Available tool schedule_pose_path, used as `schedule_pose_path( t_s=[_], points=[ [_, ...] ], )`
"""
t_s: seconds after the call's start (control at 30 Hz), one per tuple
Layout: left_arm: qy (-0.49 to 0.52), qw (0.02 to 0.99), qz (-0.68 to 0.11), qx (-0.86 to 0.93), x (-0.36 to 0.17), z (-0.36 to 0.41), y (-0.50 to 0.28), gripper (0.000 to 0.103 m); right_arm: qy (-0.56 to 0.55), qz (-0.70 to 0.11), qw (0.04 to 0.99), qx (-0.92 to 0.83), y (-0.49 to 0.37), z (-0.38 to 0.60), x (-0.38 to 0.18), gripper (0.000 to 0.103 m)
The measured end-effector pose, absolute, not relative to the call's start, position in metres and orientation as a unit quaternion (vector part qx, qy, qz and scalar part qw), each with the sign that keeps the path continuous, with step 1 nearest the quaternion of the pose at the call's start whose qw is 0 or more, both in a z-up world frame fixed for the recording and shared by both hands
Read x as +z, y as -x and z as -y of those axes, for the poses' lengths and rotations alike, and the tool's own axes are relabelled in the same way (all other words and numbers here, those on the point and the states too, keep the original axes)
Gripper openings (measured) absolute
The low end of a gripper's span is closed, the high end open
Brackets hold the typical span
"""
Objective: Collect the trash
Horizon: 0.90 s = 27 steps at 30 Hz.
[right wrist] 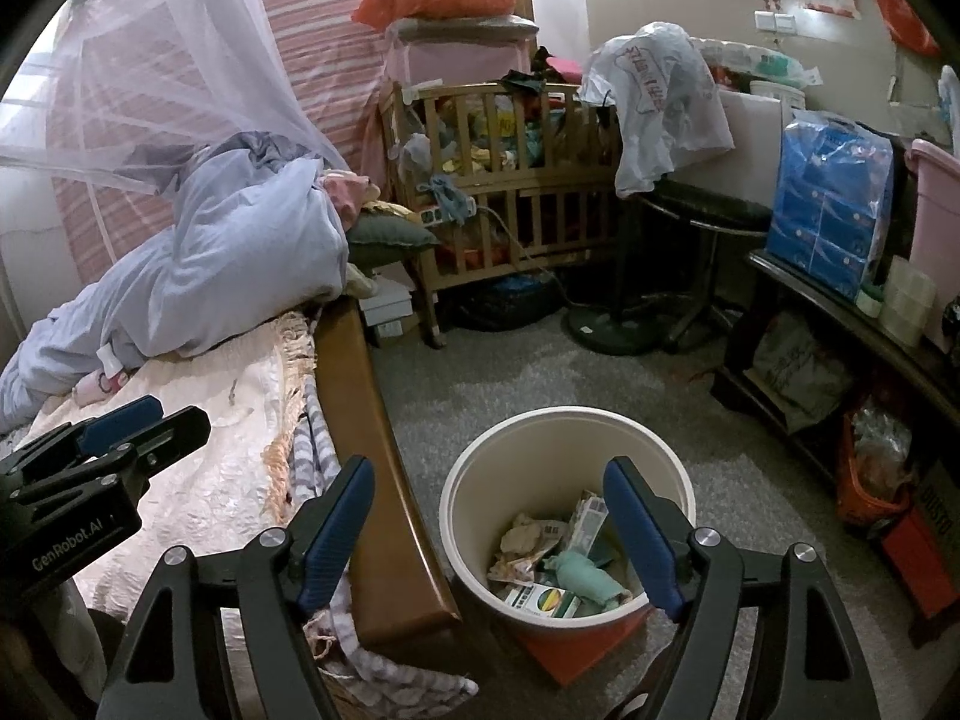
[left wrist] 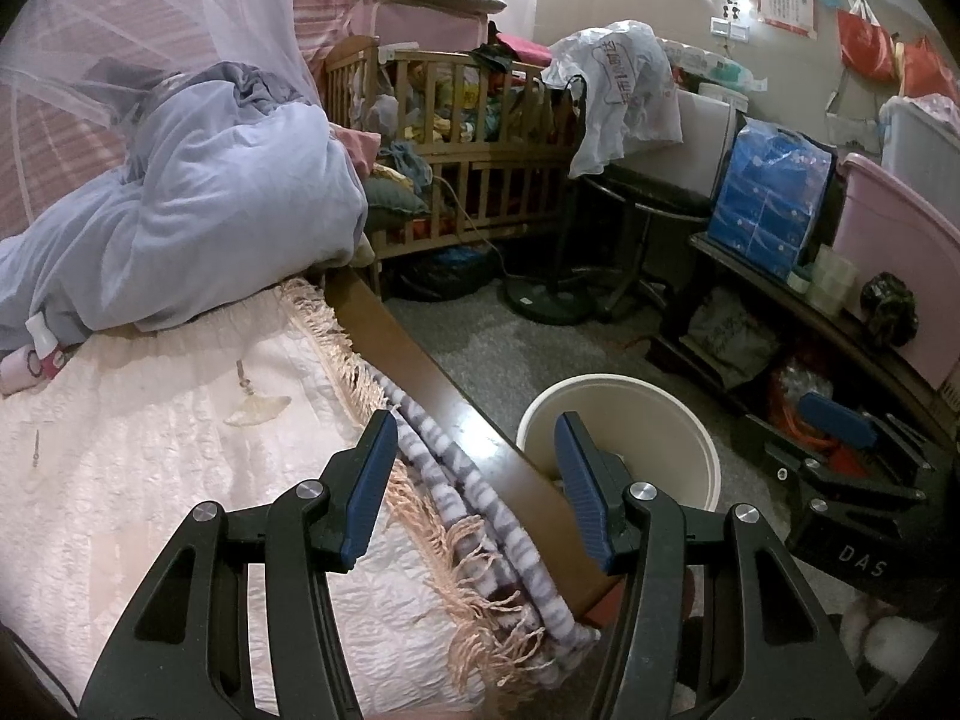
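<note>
Right hand-held gripper (right wrist: pixel 489 531) hangs over the cream trash bin (right wrist: pixel 474 474) with its blue pads spread wide and nothing between them, pointing down into the bin's mouth. Inside the bin lies the collected trash (right wrist: pixel 555 558): crumpled paper, a green-and-white carton, a mint-green wad and a few flat packets, piled on the bottom and not near the rim. The left hand-held gripper (left wrist: pixel 477 483) is held above the bed's edge, jaws about half apart and empty, with the wooden bed frame (left wrist: pixel 420 360) and a grey striped blanket (left wrist: pixel 444 450) showing through the gap. In the right wrist view the same gripper appears at the left, over the pale quilted bedspread (right wrist: pixel 240 420). Judging by the load in the bin and both grippers being empty, a good part of the collecting seems done and a piece may just have been dropped in. On the bedspread close to the grippers I can make out no obvious litter; a small pink-and-white item (left wrist: pixel 36 360) lies by the blue duvet (left wrist: pixel 210 198), though whether it counts as trash I cannot tell. The carpet (right wrist: pixel 540 372) around the bin looks free of scraps.
</note>
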<state>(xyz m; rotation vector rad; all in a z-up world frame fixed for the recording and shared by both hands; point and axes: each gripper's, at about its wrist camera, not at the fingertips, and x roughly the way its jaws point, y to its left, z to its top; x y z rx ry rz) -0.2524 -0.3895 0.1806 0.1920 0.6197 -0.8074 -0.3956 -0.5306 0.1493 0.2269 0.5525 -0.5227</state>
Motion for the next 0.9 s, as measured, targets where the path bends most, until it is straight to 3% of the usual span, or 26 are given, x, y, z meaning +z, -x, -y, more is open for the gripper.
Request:
schedule_pose_path(
  t_s=[0.9],
  points=[
    [-0.092,0.868,-0.302,-0.384,0.1743,0.3906,0.2554,0.053,-0.111,-0.282,0.920,-0.248,0.3888,0.5317,0.1415,0.078]
  ],
)
